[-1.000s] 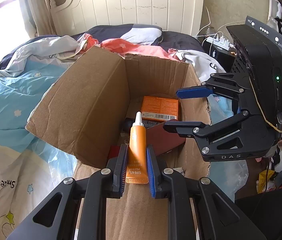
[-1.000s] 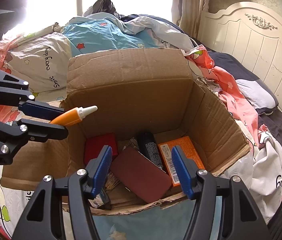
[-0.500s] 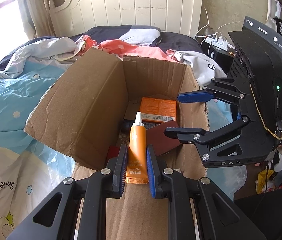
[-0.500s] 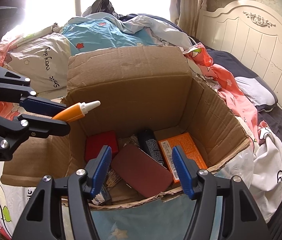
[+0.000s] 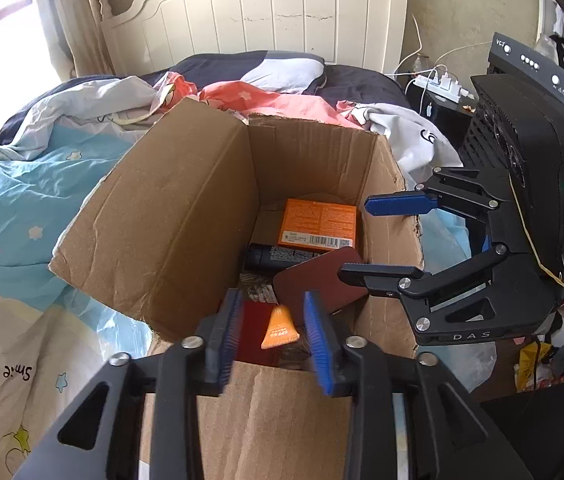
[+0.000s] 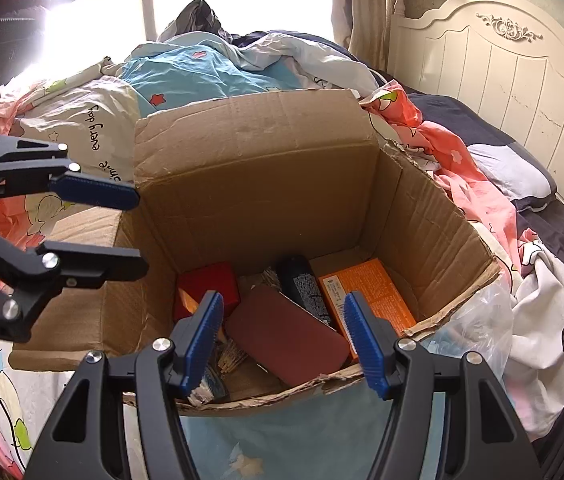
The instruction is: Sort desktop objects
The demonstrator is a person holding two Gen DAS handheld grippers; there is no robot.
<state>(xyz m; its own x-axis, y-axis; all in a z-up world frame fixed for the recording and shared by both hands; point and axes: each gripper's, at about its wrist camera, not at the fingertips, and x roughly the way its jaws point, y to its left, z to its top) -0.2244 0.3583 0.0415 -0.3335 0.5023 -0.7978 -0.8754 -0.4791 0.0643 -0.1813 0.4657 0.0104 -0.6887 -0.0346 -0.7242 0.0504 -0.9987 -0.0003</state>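
Observation:
An open cardboard box (image 5: 185, 216) (image 6: 257, 184) sits on a bed. My left gripper (image 5: 270, 300) (image 6: 137, 232) hovers over the box's near edge, its jaws opening. The orange tube (image 5: 279, 328) is loose below and between them, touching neither pad, dropping onto a red box (image 5: 253, 328) (image 6: 209, 284). Also inside lie an orange carton (image 5: 318, 224) (image 6: 366, 292), a black can (image 5: 277, 254) (image 6: 304, 288) and a maroon case (image 5: 318, 280) (image 6: 286, 336). My right gripper (image 6: 282, 304) (image 5: 356, 236) stands open over the opposite rim, with nothing between its fingers.
Rumpled bedding (image 5: 21, 200) (image 6: 185, 68) surrounds the box, with a white headboard (image 5: 261, 12) (image 6: 502, 64) beyond. A clear plastic bag (image 6: 470, 332) lies by one corner. A black appliance (image 5: 542, 68) and a power strip (image 5: 442, 82) stand beside the bed.
My left gripper's jaws have parted and let go of the orange tube, which has fallen from between the pads down into the box. Neither hand has shifted.

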